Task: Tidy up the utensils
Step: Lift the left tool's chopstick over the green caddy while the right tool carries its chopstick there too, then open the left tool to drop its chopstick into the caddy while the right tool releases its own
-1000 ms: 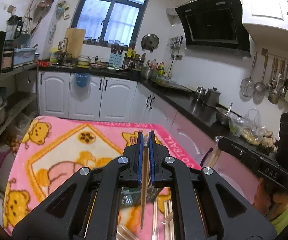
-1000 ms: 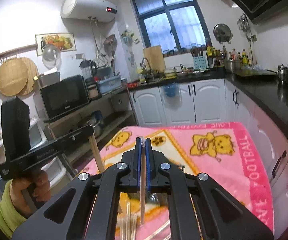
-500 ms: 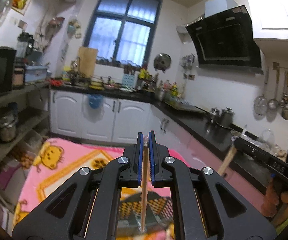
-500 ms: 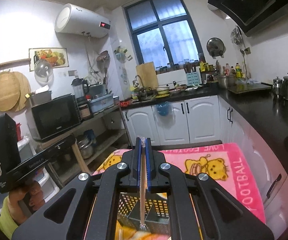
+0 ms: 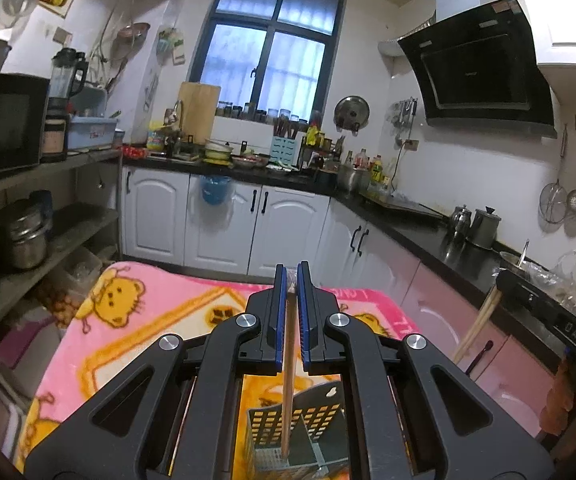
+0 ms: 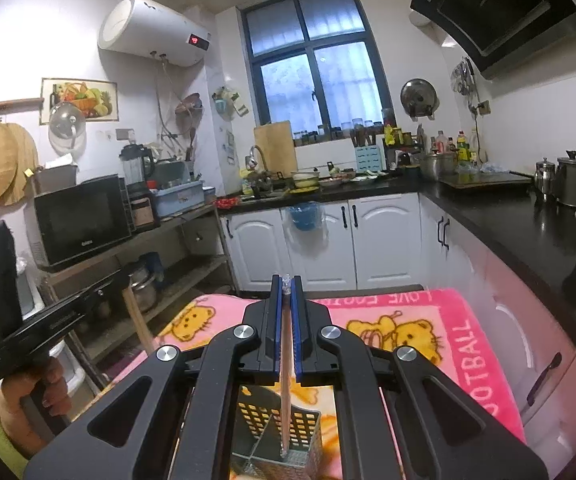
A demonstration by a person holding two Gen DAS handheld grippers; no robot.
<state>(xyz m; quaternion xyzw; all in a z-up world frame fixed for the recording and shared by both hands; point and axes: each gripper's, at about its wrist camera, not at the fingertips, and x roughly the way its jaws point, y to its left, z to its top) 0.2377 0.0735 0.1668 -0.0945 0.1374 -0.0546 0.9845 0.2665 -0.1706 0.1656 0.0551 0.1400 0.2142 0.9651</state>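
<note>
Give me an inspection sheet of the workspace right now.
Surface: pink blanket covers the table.
Job's things: perforated caddy on the blanket; one chopstick in each gripper, tips over the caddy.
Clutter: nothing seen on the blanket.
Grippers: left gripper and right gripper both shut on a chopstick.
Cables: nothing seen.
Surroundings: crowded counter, microwave, window.

Dark-framed window (image 5: 272,48), white cabinets (image 5: 224,224), black countertop (image 6: 528,220)

utensil holder (image 5: 320,428) base cut off, chopstick (image 6: 286,392) tip hidden inside
</note>
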